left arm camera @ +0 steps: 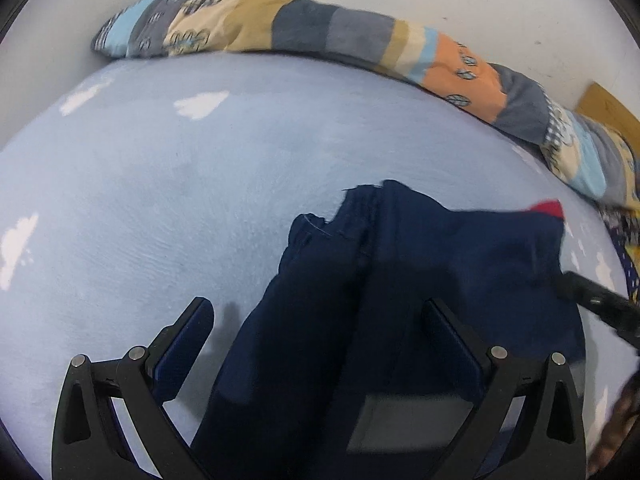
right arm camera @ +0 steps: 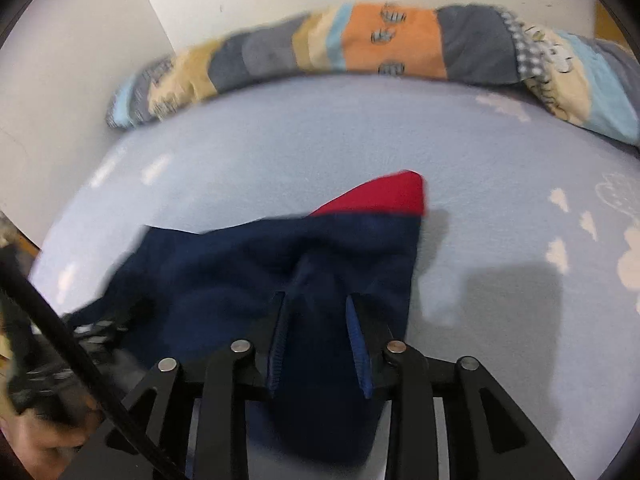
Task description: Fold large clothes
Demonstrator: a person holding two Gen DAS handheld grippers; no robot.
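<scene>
A navy garment (left arm camera: 440, 240) with a red corner (left arm camera: 548, 208) lies bunched on a light blue bed sheet (left arm camera: 160, 200). My left gripper (left arm camera: 318, 320) stands wide open, and a long fold of the navy cloth runs between its fingers without either pad pressing on it. In the right wrist view the garment (right arm camera: 224, 264) spreads to the left, its red corner (right arm camera: 384, 196) pointing away. My right gripper (right arm camera: 318, 316) is shut on a gathered ridge of the navy cloth, which fills the narrow gap between its blue pads. The right gripper's finger (left arm camera: 592, 304) shows at the garment's right edge.
A rolled patchwork quilt (left arm camera: 304, 28) (right arm camera: 392, 40) lies along the far side of the bed against a white wall. The sheet (right arm camera: 280, 152) has white cloud prints. A wooden edge (left arm camera: 608, 108) shows at the far right. A hand (right arm camera: 36, 440) and a black cable sit at the lower left.
</scene>
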